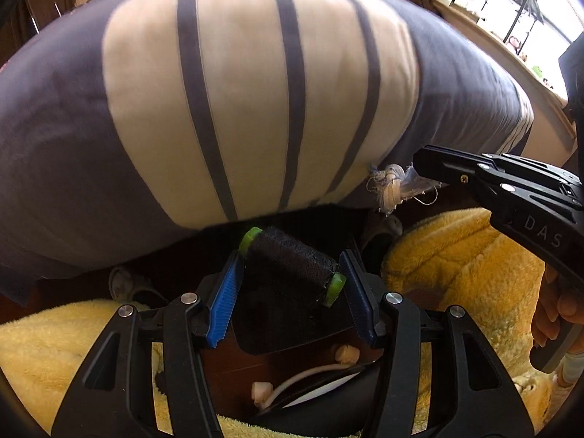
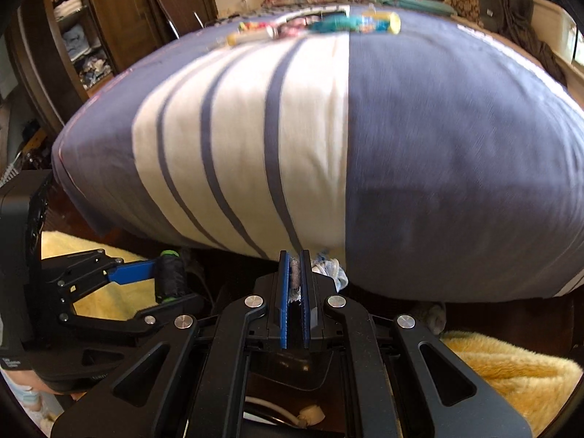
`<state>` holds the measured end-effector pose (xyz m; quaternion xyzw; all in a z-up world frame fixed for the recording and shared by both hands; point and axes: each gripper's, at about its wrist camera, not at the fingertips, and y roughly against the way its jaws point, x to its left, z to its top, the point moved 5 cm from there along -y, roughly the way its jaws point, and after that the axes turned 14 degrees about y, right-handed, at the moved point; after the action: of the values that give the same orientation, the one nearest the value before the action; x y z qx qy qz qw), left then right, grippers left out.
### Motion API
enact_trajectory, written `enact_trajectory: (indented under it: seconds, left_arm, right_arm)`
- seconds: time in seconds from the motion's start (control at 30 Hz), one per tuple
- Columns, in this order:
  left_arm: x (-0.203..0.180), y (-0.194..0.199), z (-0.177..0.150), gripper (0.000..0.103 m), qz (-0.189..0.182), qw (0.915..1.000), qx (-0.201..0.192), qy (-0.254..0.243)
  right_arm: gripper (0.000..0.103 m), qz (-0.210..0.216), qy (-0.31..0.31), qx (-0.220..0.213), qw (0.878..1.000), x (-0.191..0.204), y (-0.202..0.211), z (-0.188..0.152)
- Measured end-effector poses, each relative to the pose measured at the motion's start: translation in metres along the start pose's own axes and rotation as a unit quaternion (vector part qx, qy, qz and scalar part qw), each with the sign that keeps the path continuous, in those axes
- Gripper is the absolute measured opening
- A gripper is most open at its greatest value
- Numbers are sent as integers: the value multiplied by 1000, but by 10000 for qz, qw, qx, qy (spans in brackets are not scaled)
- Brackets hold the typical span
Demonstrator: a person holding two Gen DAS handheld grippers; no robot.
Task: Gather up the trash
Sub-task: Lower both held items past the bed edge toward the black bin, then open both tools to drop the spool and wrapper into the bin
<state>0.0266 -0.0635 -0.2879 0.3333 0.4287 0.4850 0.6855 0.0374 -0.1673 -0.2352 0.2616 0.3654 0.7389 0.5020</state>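
Note:
My left gripper is shut on a black thread spool with green ends, held just below the front edge of the bed. The spool and left gripper also show in the right wrist view. My right gripper is shut on a frayed white and pale blue rag, which also shows in the left wrist view at the tip of the right gripper. Several colourful wrappers and small items lie at the far side of the bed.
A bed with a grey-blue and cream striped cover fills both views. Yellow fluffy rugs lie on the dark wooden floor below. Slippers sit under the bed edge. A wooden wardrobe stands far left.

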Motion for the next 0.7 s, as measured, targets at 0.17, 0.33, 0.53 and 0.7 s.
enact_trajectory:
  seconds: [0.17, 0.33, 0.53, 0.7]
  left_arm:
    - [7, -30, -11, 52, 6, 9992, 400, 76]
    - [12, -57, -17, 52, -45, 9966, 804, 142]
    - [13, -80, -17, 52, -67, 9936, 1103, 232]
    - [19, -89, -20, 52, -28, 9910, 1298, 329]
  right_arm:
    - [7, 95, -125, 299, 9994, 0, -25, -16]
    - [7, 257, -247, 587, 9976, 2, -47, -29]
    - [7, 402, -335, 885, 9947, 3, -69, -33]
    - [10, 501, -342, 1060, 9925, 3, -81, -35]
